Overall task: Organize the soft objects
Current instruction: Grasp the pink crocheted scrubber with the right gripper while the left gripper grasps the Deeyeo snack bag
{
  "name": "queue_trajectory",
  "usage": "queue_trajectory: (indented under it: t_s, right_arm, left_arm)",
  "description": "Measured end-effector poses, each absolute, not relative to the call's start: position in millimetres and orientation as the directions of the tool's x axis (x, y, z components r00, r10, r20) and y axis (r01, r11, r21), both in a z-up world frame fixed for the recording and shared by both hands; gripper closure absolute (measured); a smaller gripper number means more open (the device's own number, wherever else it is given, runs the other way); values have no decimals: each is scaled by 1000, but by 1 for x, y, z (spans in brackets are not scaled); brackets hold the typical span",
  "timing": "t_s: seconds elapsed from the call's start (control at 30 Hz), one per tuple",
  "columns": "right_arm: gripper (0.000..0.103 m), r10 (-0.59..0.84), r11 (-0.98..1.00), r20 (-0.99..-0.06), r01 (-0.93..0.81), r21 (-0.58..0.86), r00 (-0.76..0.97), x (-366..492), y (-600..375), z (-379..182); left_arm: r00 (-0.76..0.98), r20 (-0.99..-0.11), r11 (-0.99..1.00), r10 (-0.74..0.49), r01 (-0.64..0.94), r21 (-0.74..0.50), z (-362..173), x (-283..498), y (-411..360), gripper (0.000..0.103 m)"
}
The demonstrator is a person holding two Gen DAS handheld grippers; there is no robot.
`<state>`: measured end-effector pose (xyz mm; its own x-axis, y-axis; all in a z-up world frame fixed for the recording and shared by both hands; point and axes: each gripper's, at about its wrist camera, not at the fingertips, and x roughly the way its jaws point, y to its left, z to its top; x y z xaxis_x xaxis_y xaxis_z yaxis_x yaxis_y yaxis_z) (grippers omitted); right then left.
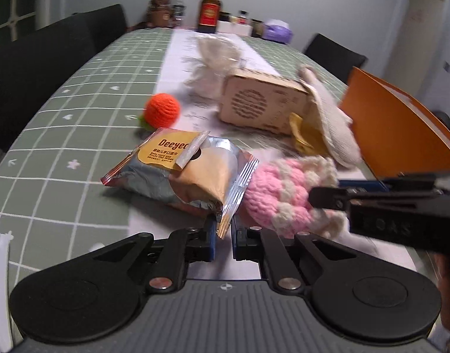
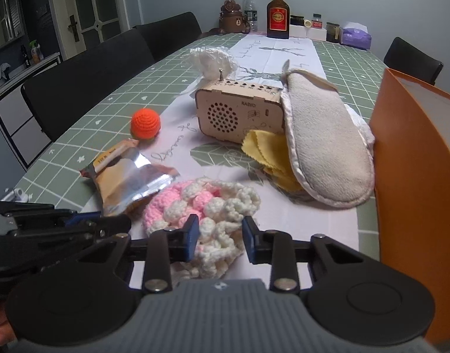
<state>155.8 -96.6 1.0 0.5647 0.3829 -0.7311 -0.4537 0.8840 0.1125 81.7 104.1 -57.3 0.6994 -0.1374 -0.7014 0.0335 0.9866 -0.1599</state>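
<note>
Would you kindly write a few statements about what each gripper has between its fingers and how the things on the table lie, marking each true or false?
1. The left gripper pinches a corner of the foil wipes packet. True.
2. The right gripper straddles the orange crochet ball. False: it straddles the pink and white crochet piece.
3. The beige bath mitt leans against the wooden radio. True.
4. The yellow cloth lies on top of the radio. False: it lies at its foot, partly under the mitt.

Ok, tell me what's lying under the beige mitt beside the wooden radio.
Under the beige mitt, yellow cloths with zigzag edges stick out at its left side, next to the wooden radio. How far they reach beneath it, or whether anything else is there, is hidden.
</note>
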Motion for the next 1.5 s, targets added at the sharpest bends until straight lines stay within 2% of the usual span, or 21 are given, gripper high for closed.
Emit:
queue_trajectory:
  t_s: [0.1,0.23,0.3,0.47,0.57,0.63,0.7,0.77,0.8,0.97,1.13,1.5]
  right_arm:
    - [76,367,900,-736,-419,125,569,149,-113,1]
    - [77,343,918,-733,-374,129,588,141,-132,-1]
    - [77,345,917,-735,-379,129,584,136,-135,-2]
    - [77,376,902,-744,-402,157,553,125,-137,2]
    - [74,392,895,-747,-408,177,536,121,-138,2]
    - [73,402,892,-746,-410,190,530,120,-140,4]
    - [59,406,891,-731,-417,181,549,118,-143,8]
    - [36,404,886,-706,-441,143,582,113,-142,14]
    - [33,410,878,-691,-464,121,596,111,-141,16]
    - [14,471,794,-640,-607,8,607,98,-128,21]
    - [11,462,751,-643,-655,-83,611,105,-110,14]
    - [11,445,765,-703,-644,-24,555,126,-101,-8]
  left_arm:
    - [676,-712,982,-188,118,-147,-56,68,95,92]
    - [619,-762,978,-191,183,-97,-57,54,86,92]
    - [599,-784,984,-160,157,-80,-57,52,88,94]
    - [606,-796,999,7,38,38,-55,53,101,93]
    - [620,-785,1000,4,0,6,-52,52,106,82]
    - [648,-762,1000,10,-14,1,-47,49,105,66]
    - [678,-735,1000,23,-24,9,-40,45,100,28]
    - [728,-685,1000,0,-19,-20,-33,41,98,16]
    - [742,-671,999,-13,-22,-45,-32,41,99,13]
    - [736,-677,962,-2,-184,-202,-36,57,114,10]
    - [715,-699,903,-1,-300,-308,-44,72,122,10]
    - [685,-723,902,90,-364,-233,-55,102,112,8]
